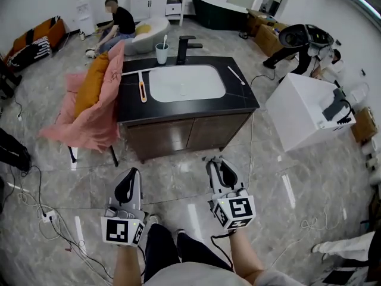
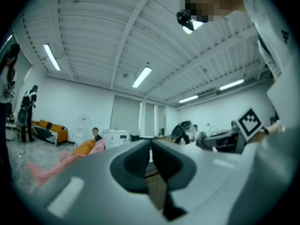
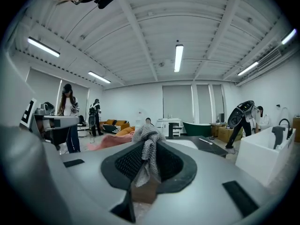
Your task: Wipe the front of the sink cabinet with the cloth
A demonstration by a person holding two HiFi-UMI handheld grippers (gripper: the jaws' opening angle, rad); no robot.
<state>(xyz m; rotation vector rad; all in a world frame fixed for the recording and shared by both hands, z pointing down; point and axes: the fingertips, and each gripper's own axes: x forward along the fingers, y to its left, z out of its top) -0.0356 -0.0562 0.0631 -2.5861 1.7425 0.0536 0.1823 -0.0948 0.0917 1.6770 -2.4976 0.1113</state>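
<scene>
Right gripper view showed the right gripper (image 3: 149, 145) with its jaws closed on a grey knitted cloth (image 3: 145, 136), whose bunched end poked up past the jaw tips. In the left gripper view, the left gripper (image 2: 151, 146) had its jaws pressed together with nothing between them. From the head view, the sink cabinet (image 1: 184, 134) stood ahead of both pairs of jaws, well apart from them, its brown front facing them under a black tabletop (image 1: 134, 100) with a white basin (image 1: 186, 83). A pink sheet (image 1: 89, 130) lay ahead and left of the left jaws, beside the cabinet.
</scene>
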